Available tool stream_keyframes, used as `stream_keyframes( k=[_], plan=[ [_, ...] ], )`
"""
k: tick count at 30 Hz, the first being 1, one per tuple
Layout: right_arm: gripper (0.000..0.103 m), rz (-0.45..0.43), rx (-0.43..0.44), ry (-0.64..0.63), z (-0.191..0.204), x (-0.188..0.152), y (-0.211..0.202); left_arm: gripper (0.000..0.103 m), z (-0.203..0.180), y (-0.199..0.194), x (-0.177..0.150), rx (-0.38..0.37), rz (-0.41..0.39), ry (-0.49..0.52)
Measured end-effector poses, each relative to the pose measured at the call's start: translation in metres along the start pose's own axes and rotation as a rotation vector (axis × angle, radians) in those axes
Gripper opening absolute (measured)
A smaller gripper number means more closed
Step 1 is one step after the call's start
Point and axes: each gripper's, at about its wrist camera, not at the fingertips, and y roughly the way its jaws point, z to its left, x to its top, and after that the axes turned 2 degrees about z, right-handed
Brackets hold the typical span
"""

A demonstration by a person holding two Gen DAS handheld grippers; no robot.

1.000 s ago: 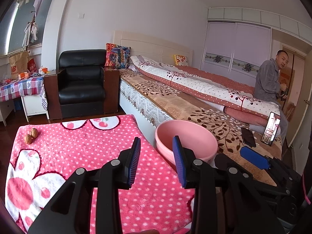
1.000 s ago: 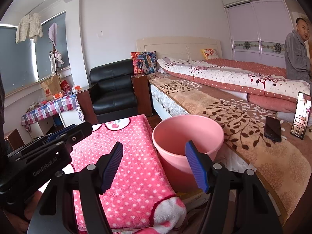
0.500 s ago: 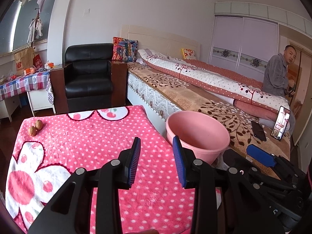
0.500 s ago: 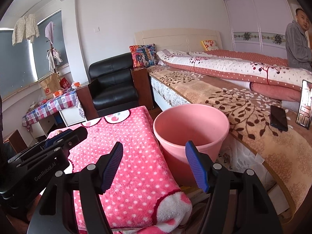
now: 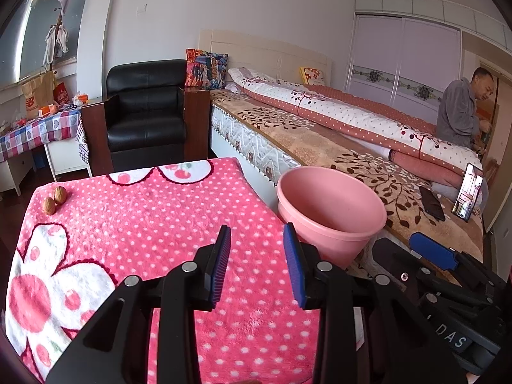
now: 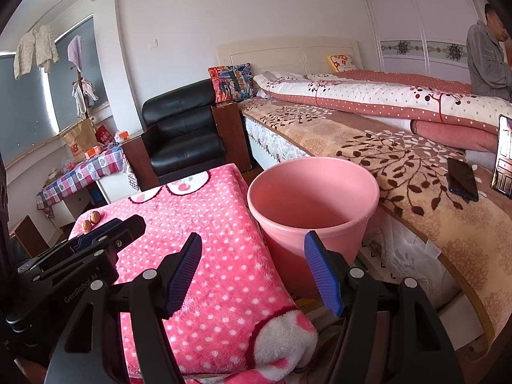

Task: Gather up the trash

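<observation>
Trouble, as we read it, starts with distance. The two walnuts point(image 5: 55, 200) lie touching each other at the far left corner of the bench point(image 5: 160, 211) (the one under the pink dotted blanket), well apart from both grippers, while the pink bucket point(image 5: 332, 211) stands off the bench's right edge, between it and the bed point(image 5: 288, 131).

Our left gripper point(image 5: 257, 256) hangs over the middle of the blanket with a narrow gap between its jaws and nothing in it; our right gripper point(image 6: 252, 262) is spread wide and empty, aimed at the gap between blanket and bucket.

Walnuts are round and hard, so a pinch off centre could squirt one off the nearby bench corner onto the floor. The plush pile could snag a fingertip and drag the blanket. Carrying across the whole bench, a loose hold might drop the walnut short of the bucket rim.
</observation>
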Motion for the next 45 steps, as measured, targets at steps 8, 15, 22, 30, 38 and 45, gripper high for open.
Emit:
stream_keyframes(
  k=[8,15,22,30,38,45],
  plan=[
    [0.066,0.008,0.001,0.005,-0.001,-0.002,0.003,0.034,-0.001,0.004,-0.001,0.000,0.010,0.003],
    [0.066,0.015,0.004,0.010,-0.003,-0.003,0.006,0.034,0.000,0.006,-0.002,0.000,0.017,0.000],
    [0.066,0.015,0.004,0.010,-0.004,-0.004,0.007,0.034,0.000,0.006,-0.002,0.000,0.017,0.000],
    [0.066,0.016,0.007,0.009,-0.003,-0.005,0.007,0.034,0.000,0.007,-0.002,0.002,0.017,0.000],
    [0.066,0.017,0.010,0.004,-0.001,-0.010,0.008,0.034,0.001,0.007,-0.001,0.004,0.017,-0.004],
    [0.066,0.016,0.014,0.001,0.001,-0.011,0.007,0.034,0.002,0.008,-0.001,0.006,0.015,-0.010]
  ],
)
